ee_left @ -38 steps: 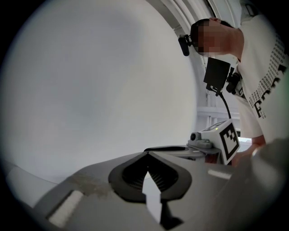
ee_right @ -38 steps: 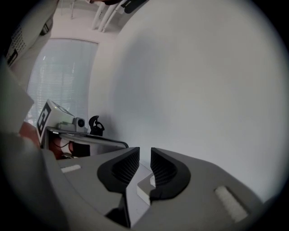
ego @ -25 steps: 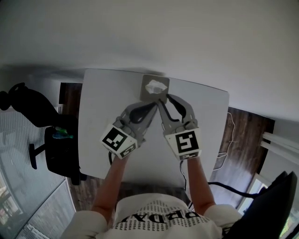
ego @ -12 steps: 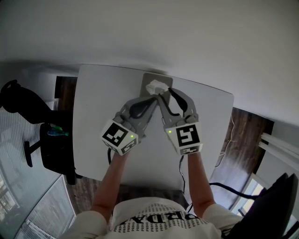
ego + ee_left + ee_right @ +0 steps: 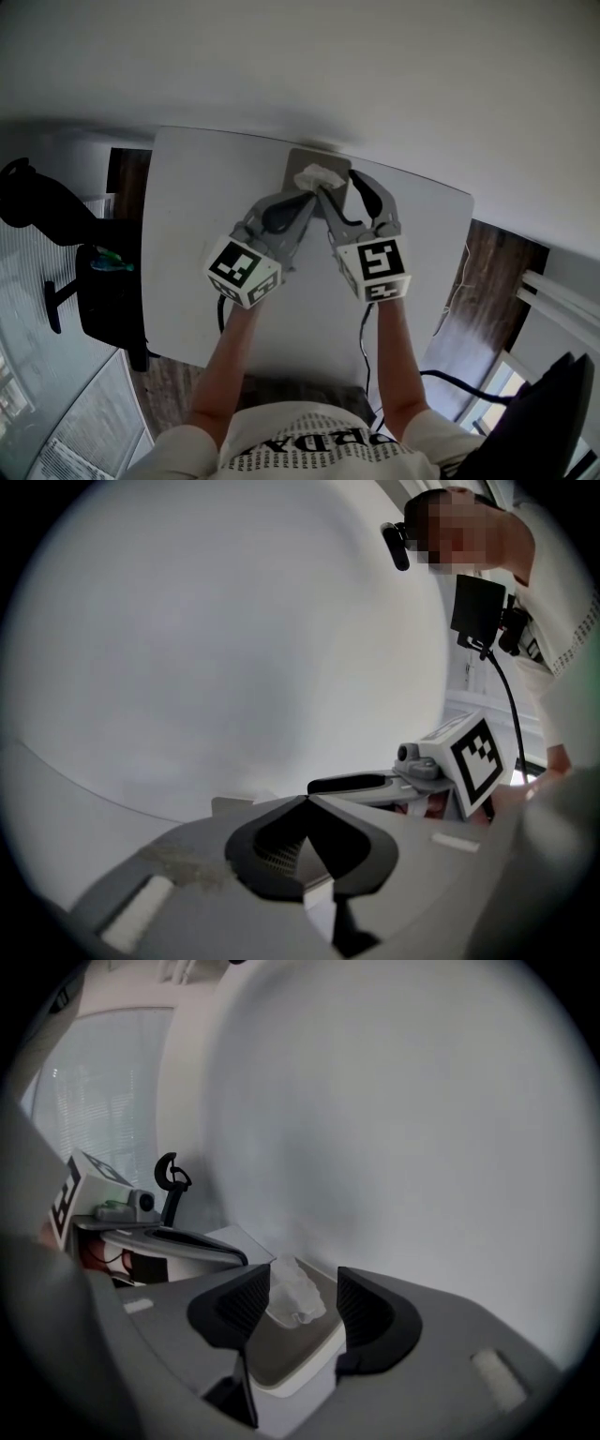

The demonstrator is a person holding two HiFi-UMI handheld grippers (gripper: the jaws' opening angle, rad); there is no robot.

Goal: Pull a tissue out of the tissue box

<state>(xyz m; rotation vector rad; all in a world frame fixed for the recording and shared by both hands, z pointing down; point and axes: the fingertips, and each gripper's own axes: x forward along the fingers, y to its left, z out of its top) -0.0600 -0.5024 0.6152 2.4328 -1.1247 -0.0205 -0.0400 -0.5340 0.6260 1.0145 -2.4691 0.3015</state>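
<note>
Right gripper point(image 5: 306, 1305) is the one that matters. Its jaws are spread wide and have just been opening, and my right gripper view shows the tissue point(image 5: 292, 1293) framed in the gap between the two pads. Neither pad presses on it. The tuft sits closer to the left pad than the right, and I cannot tell whether it is already level with the pads or just beyond their tips.

That tissue stands up out of the slot of the tissue box point(image 5: 281, 1349), which sits at the far edge of the white table point(image 5: 206, 234), about midway across. From the head view the box lies straight ahead of both hands, and the right gripper reaches over its near right corner.

Left gripper point(image 5: 307, 799) has its jaws pressed together on nothing. It is just near and left of the box, close but not over the tuft.

I judge the pull belongs to the right hand: ease a little farther and left to centre the tuft, then pinch.
</note>
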